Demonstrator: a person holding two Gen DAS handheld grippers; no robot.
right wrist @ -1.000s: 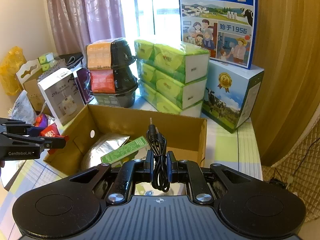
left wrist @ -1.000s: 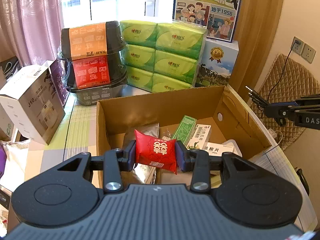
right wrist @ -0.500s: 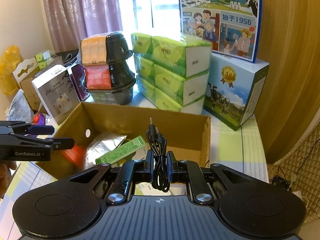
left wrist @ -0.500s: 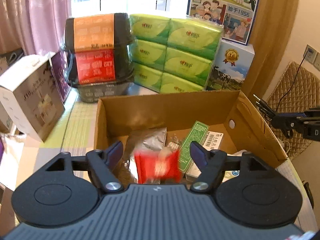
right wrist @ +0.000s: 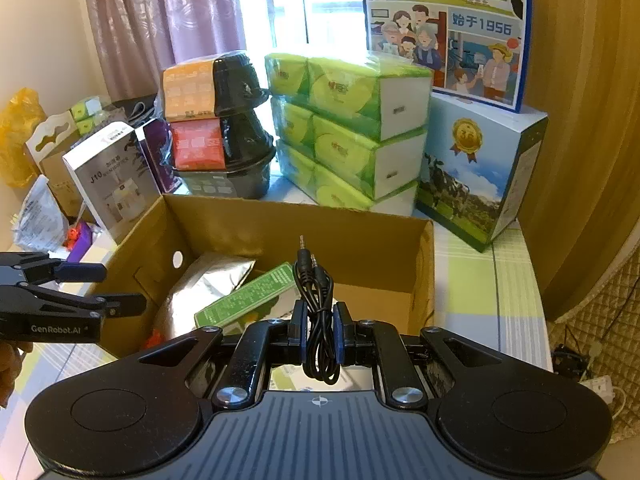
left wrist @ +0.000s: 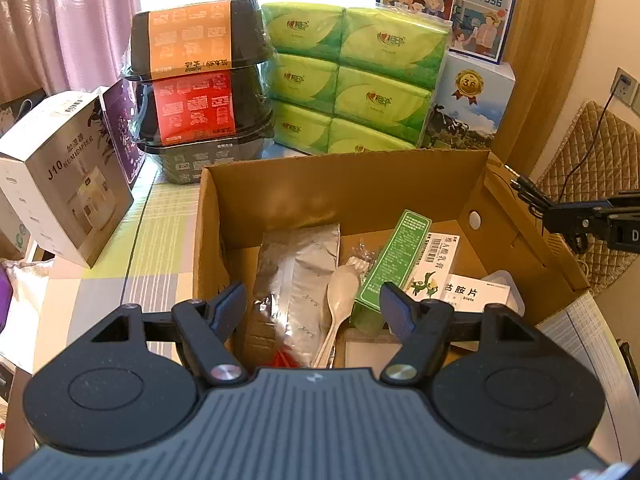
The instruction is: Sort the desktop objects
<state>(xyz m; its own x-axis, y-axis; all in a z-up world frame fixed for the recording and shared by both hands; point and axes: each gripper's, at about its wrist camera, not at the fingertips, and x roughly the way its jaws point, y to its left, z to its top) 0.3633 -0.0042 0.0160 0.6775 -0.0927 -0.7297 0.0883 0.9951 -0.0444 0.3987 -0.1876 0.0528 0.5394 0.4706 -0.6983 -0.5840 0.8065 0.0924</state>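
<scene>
My left gripper (left wrist: 314, 312) hangs open above the near end of the cardboard box (left wrist: 344, 188), nothing between its fingers. Below it a corner of the red candy packet (left wrist: 284, 358) shows on the silver foil bag (left wrist: 296, 280); a white plastic spoon (left wrist: 338, 308), a green carton (left wrist: 394, 264) and white medicine boxes (left wrist: 440, 268) lie beside them. My right gripper (right wrist: 319, 330) is shut on a coiled black audio cable (right wrist: 316, 312), held over the box's (right wrist: 288, 228) near right part. The left gripper (right wrist: 76, 300) appears at the left of the right wrist view.
Behind the box stand stacked black food bowls (left wrist: 196, 84), green tissue packs (left wrist: 352, 76) and milk cartons (left wrist: 468, 108). A white humidifier box (left wrist: 64, 176) stands to the left on the checked tablecloth (left wrist: 148, 248). A quilted chair back (left wrist: 592, 176) stands at the right.
My left gripper opened and the red candy packet dropped into the box. The right gripper kept its hold on the cable and barely moved.
</scene>
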